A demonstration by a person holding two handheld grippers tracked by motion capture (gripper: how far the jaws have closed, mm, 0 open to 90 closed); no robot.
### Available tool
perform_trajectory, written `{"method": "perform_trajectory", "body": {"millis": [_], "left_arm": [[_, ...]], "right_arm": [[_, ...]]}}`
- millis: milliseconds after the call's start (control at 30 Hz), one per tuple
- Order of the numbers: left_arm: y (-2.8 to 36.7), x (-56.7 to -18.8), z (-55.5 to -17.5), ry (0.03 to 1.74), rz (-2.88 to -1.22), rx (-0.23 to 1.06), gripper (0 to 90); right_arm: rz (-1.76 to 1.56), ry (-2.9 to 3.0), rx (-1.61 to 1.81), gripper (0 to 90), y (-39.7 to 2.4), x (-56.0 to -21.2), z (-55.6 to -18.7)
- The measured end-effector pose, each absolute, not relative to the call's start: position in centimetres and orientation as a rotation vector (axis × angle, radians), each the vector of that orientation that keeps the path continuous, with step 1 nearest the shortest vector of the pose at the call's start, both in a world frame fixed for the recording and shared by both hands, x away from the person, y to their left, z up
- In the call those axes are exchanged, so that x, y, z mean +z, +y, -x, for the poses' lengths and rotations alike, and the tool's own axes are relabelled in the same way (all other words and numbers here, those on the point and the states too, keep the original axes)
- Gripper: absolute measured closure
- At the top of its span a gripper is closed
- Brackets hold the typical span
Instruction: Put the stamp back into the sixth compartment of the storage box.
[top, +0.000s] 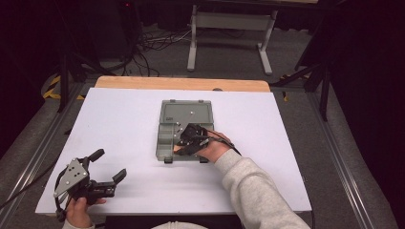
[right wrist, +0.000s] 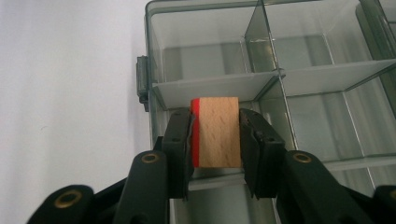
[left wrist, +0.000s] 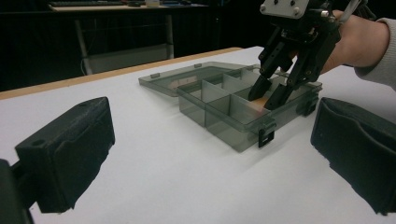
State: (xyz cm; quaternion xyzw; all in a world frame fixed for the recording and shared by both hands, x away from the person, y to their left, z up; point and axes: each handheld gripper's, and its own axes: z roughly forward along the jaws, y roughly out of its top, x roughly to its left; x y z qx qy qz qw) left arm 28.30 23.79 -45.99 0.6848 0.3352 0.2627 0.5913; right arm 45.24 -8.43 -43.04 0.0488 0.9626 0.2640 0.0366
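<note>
High view: a white table (top: 119,124) with a wooden strip along its far edge stands on a grey floor in a dark room; cables and a pale table frame (top: 229,28) lie beyond it. Near the middle sits a clear grey box (top: 168,143), its lid (top: 187,113) folded back flat. The right gripper (top: 184,143) dips into the near right part of the box. The left gripper (top: 107,167) rests at the near left corner, well apart from the box, jaws wide with nothing between them.

Left gripper view: dividers split the box into compartments; those in sight look bare, except the near one, where the right gripper holds something pale.

Right gripper view: the jaws clamp a wooden block (right wrist: 217,133) with one red face, over a corner compartment by the latch (right wrist: 142,84).
</note>
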Motion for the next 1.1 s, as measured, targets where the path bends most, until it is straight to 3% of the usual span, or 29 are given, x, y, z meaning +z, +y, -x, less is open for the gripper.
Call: {"method": "perform_trajectory", "body": {"millis": [333,800,1100], "left_arm": [[23.7,-46.0,-28.3,0.781,-1.595,0.609,0.7],[23.7,-46.0,-28.3,0.783,-1.595,0.608,0.7],[23.7,-46.0,-28.4,0.784,-1.595,0.609,0.7]], "right_arm": [[-0.177,2.917,0.86,56.0,-8.8,-42.3,-45.1],[-0.261,2.738,1.03,14.5,-9.7,-39.1,-43.2],[-0.274,2.62,1.151,6.6,-11.7,-36.6,-41.0]]}}
